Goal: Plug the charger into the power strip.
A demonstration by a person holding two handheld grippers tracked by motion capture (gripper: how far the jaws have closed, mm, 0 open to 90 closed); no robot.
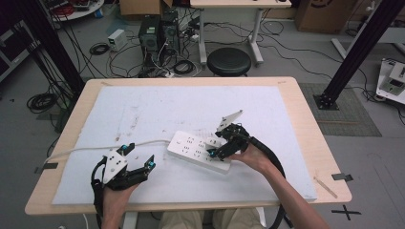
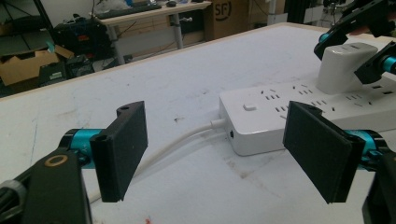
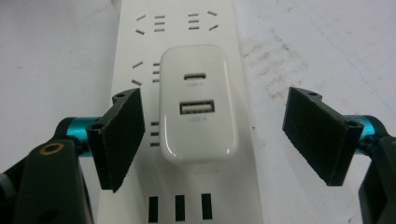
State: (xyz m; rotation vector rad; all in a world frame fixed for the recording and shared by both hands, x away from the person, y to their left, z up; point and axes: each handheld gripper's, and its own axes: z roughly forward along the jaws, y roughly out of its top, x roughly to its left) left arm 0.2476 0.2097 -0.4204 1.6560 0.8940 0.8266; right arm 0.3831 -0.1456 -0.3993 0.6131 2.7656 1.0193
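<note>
Charger [image 3: 198,105], light, rigid, glossy-slick, sits plugged in power strip [image 3: 126,42]; grip its flat sides. Right hand-held gripper [image 3: 212,135] straddles it wide open; left hand-held gripper [image 2: 224,154] open, empty.

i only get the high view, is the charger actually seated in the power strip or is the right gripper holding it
Observer: The right gripper is open; its pads stand apart on either side of the charger, not touching it.
Operator: so is it plugged in
Observer: It looks so. In the left gripper view the charger stands upright on the power strip with no gap visible under it.
Operator: which ports does it have
Observer: Two on its face: a small oval one above a wider rectangular one.
Operator: and the left gripper
Observer: The left gripper is open, with the strip's cable running between its pads, untouched.
</note>
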